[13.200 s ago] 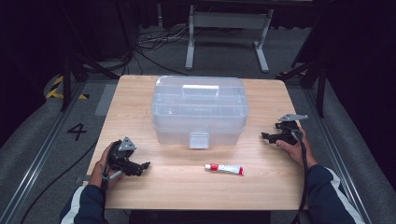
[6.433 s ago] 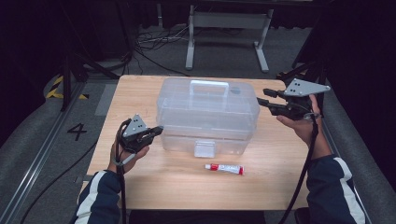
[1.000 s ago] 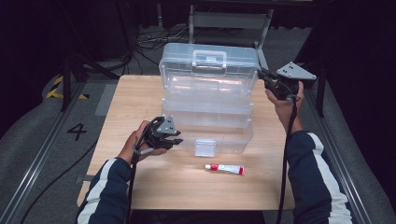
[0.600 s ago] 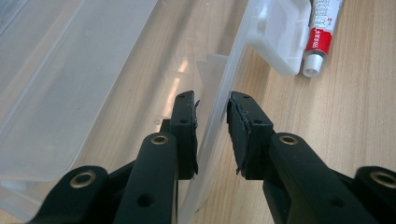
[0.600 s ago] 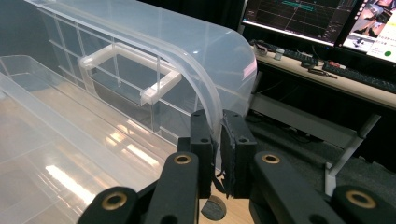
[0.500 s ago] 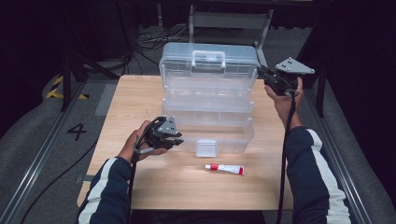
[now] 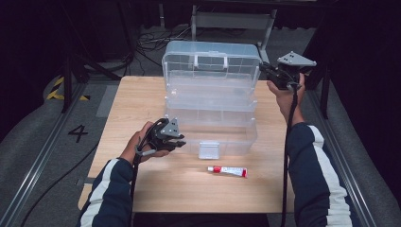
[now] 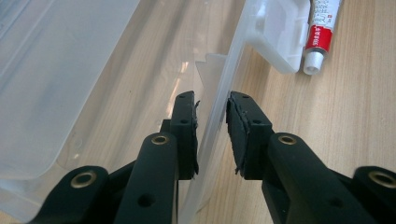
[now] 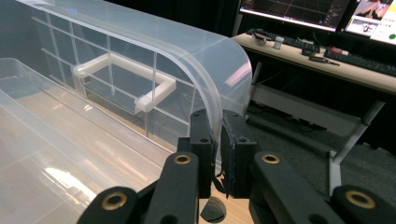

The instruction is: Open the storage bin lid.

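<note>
- High view shows the clear plastic box point(image 7: 210, 111) standing open in the middle of the counter point(image 7: 127, 109), its lid point(image 7: 211, 64) swung up to upright and the inner trays stepped out below it; we judge the opening done or nearly so.
- Our right claw point(image 7: 263, 67) is closed on the lid's right edge, the curved wall pinched tight between the two pads in the right gripper view point(image 9: 215, 154), with the lid's handle point(image 9: 123, 79) off to that claw's left.
- Our left claw point(image 7: 182, 144) straddles the front wall of the box base point(image 8: 219, 116); its pads stand close on either side of the thin wall, and whether they press it fully we cannot tell for sure, though it reads as a hold.
- Just ahead of the left claw sits the front latch point(image 8: 275, 28), and beside that the red-and-white tube point(image 8: 322, 28) lying on the counter, apart from the box.
- What is left, in our judgement, is to let go of the lid and, probably, place the tube inside.
- Room: bare counter lies to the left claw's right and near side; behind the right claw the counter's edge is close, with a metal stand point(image 9: 350, 140) beyond it.
</note>
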`<state>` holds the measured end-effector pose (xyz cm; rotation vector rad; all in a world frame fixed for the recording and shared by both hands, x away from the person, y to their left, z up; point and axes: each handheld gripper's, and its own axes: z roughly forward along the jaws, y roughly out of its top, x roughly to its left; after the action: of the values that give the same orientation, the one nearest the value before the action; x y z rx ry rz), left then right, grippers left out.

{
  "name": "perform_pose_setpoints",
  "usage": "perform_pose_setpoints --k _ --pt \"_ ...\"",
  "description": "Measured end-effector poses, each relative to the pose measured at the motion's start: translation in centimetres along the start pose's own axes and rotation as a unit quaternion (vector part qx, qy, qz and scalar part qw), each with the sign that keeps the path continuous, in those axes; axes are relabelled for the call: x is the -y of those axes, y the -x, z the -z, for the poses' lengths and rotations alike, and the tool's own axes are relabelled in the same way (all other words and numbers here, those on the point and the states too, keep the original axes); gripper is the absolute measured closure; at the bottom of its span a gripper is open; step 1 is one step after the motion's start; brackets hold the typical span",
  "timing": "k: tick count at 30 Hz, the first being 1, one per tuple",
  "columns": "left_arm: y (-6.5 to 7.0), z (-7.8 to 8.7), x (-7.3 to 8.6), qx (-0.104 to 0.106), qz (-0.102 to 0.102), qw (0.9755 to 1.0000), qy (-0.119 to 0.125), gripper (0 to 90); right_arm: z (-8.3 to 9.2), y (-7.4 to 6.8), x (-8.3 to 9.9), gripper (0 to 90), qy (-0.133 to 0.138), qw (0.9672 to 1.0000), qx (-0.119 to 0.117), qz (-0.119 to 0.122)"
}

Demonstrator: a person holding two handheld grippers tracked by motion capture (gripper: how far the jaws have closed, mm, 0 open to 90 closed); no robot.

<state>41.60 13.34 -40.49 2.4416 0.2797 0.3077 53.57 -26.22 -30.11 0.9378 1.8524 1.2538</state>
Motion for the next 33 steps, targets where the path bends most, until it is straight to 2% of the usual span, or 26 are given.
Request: perform_pose_setpoints --k 13,20,26,33 --pt "-0.1 0.0 0.2 0.001 -0.002 1.0 0.008 73.5 -2.8 1.2 -1.1 83.3 -0.036 0.9993 0.007 -0.003" --pt "0.1 0.0 0.1 0.001 -0.005 1.0 0.005 73.7 -3.5 1.7 -1.2 83.1 -0.044 0.999 0.005 -0.006" --pt "0.2 0.0 0.1 0.005 -0.008 0.9999 0.008 74.6 -4.7 2.0 -1.5 82.6 -0.058 0.9983 0.009 0.0" --pt "0.4 0.0 0.1 0.007 -0.006 0.9999 0.013 75.2 -6.2 2.6 -1.6 82.5 -0.07 0.9975 0.005 -0.009"
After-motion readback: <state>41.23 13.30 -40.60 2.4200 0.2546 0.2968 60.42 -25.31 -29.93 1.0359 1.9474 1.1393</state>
